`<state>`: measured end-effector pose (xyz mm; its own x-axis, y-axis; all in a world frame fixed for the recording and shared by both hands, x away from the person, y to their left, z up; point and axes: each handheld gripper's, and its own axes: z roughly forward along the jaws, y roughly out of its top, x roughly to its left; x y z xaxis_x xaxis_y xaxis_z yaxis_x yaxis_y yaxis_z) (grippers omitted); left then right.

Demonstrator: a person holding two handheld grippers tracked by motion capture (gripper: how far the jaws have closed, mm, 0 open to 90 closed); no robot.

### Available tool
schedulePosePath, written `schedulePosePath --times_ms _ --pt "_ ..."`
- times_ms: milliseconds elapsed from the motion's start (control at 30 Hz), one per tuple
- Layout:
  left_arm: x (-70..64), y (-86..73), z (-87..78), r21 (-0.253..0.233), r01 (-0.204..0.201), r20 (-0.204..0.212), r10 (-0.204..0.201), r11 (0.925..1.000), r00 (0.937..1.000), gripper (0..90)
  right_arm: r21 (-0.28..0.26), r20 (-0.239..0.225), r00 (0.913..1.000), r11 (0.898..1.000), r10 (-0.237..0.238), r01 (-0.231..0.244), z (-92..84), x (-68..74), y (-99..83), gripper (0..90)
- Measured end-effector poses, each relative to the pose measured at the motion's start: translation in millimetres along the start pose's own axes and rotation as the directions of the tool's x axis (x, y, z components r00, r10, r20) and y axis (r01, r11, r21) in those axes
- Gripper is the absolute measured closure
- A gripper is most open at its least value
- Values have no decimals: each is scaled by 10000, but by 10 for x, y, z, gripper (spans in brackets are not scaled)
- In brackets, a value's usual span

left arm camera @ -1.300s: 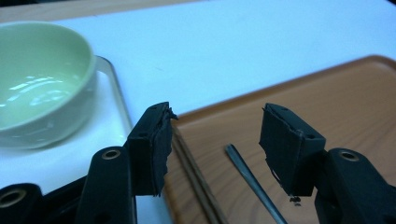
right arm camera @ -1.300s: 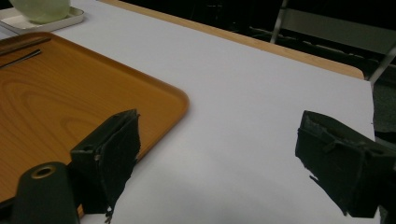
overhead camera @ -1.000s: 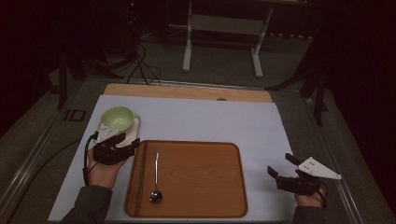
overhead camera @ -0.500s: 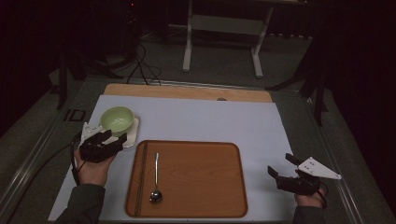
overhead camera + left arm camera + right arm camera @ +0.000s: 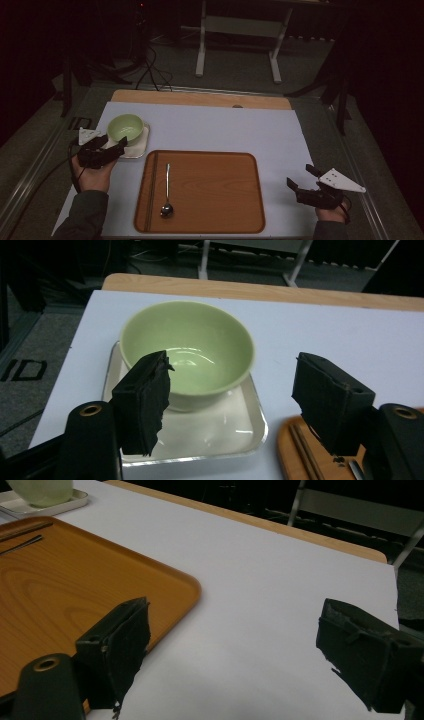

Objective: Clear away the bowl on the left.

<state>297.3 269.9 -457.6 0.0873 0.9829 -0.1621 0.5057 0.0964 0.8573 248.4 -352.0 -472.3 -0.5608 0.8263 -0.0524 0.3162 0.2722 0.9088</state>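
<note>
The green bowl (image 5: 125, 127) sat on its small white tray (image 5: 138, 150) at the near-left of the table (image 5: 225, 130), just beyond the top-left corner of the wooden tray (image 5: 210, 195), where the spoon (image 5: 166, 192) lay along the left side with its bowl end toward me; a second before, my left gripper (image 5: 107, 150) had been lower, beside the wooden tray's left edge, and since then I had carried it left and up toward the bowl; its jaws had just been opening and stood wide with nothing between them; in the left gripper view the bowl (image 5: 187, 352) lay just ahead of the spread jaws, one pad (image 5: 142, 400) over the white tray (image 5: 210, 437), not yet touching the rim as far as I could tell; I took this as lining up to grasp the bowl or its tray, the grasp itself not begun; my right gripper (image 5: 304, 182) rested released on the bare table at the right, unmoved over that second, holding nothing.
</note>
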Motion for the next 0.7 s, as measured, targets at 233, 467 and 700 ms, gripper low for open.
schedulePosePath --times_ms 233,467,700 --pt "180 45 183 120 632 -259 -629 9979 9977 310 -13 0 10000 10000 1 -1 5 0 2 137" --pt "246 3 418 561 1005 -823 -958 9933 9920 301 -32 1 10000 10000 27 -27 0 -5 1 137" --pt "250 -69 624 1159 1273 -1099 -1146 9851 9873 304 -60 6 10000 10000 33 -33 -6 -11 -1 137"
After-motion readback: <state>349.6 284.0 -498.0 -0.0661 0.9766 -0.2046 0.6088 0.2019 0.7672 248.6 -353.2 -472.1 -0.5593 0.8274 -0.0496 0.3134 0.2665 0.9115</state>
